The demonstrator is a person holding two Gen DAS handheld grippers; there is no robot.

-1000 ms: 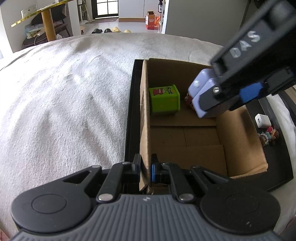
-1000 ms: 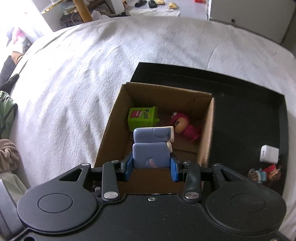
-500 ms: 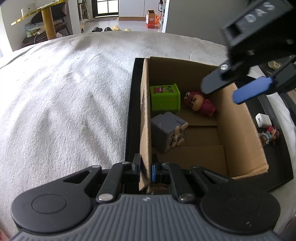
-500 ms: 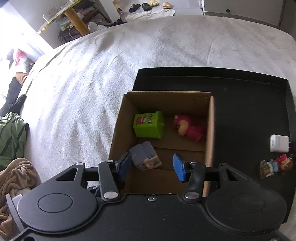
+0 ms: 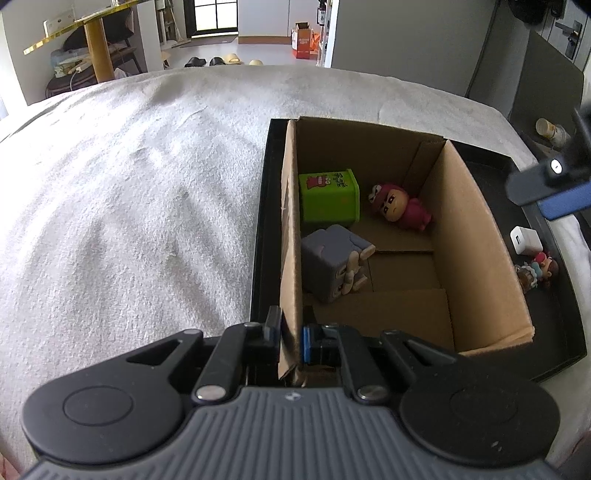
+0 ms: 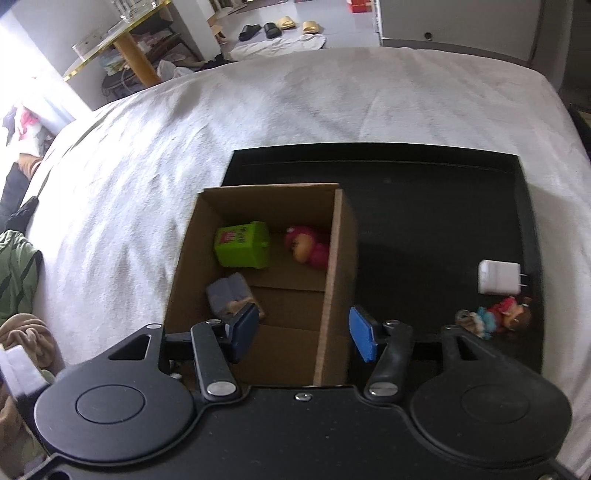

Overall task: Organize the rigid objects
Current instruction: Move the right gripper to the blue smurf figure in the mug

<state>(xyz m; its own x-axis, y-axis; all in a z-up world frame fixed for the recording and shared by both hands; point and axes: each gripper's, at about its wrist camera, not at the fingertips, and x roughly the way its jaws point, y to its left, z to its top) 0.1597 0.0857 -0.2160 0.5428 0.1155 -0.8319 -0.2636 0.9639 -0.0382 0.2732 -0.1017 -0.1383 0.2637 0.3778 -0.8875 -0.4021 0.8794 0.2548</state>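
An open cardboard box (image 5: 476,236) stands on a black tray (image 6: 424,206). Inside lie a green cube toy (image 5: 328,199), a pink figurine (image 5: 399,206) and a grey-purple block toy (image 5: 336,262); they also show in the right wrist view: the cube (image 6: 242,249), the figurine (image 6: 306,249), the block (image 6: 229,295). My left gripper (image 5: 290,334) is shut on the box's left wall near its front corner. My right gripper (image 6: 303,334) is open and empty, high above the box's right wall. A white charger (image 6: 496,282) and a small doll (image 6: 495,319) lie on the tray to the right.
The tray rests on a white blanket (image 5: 129,206) covering a bed. Clothes (image 6: 18,273) lie at the bed's left edge. A round table (image 5: 96,48) and shoes (image 6: 277,27) are on the floor beyond.
My right gripper opened and dropped the grey-purple block toy into the box, then rose and shifted right. My left gripper kept its hold on the box wall.
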